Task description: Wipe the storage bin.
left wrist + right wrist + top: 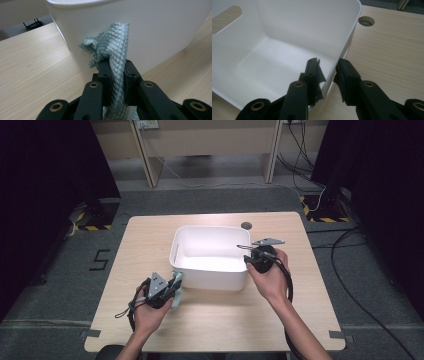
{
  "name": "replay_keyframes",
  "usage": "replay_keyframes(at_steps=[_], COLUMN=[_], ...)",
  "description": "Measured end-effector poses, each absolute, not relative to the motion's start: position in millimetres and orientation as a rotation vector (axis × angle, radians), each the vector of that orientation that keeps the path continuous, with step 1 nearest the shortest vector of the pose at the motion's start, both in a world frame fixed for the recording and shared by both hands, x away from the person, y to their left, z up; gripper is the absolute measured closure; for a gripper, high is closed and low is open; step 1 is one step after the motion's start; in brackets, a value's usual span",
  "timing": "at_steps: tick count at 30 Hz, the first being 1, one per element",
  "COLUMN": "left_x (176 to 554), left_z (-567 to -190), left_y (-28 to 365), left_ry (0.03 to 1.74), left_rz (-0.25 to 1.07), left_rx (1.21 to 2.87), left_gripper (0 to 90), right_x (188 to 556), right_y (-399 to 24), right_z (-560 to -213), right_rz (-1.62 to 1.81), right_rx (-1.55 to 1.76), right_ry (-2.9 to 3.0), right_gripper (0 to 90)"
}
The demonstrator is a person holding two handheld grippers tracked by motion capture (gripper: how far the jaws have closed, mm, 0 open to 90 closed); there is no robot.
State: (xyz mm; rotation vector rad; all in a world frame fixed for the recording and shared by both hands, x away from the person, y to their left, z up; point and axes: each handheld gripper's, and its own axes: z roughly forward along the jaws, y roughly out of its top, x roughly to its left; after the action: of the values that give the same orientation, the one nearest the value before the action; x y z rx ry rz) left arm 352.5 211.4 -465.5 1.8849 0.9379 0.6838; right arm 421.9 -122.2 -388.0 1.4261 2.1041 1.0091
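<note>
Black "5" marked on grey floor, left of table.

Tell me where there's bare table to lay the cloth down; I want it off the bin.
Free: the tabletop left of the white bin, and the strip along the near edge. Crowded: the bin's near left corner, where the left gripper grips the cloth, and its right wall, straddled by the right gripper.

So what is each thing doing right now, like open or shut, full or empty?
white bin: upright on the table, empty inside.
cloth: bunched up, pinched between jaws, beside the bin's outer wall.
left gripper: shut on the cloth.
right gripper: jaws on either side of the bin's wall, one inside and one outside; whether they press on it I cannot tell.
table: bin standing on it.
</note>
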Motion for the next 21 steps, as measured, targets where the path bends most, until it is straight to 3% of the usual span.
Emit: replay_keyframes(at_steps=[21], left_x=[357], left_z=[-478], left_y=[209], left_ry=[0.952], left_rz=[0.647], left_rx=[1.921], left_gripper=[79.2], right_x=[422], right_y=[-122], right_z=[-388], right_rz=[1.016], right_rx=[1.424], right_ry=[2.106], right_gripper=[71.0])
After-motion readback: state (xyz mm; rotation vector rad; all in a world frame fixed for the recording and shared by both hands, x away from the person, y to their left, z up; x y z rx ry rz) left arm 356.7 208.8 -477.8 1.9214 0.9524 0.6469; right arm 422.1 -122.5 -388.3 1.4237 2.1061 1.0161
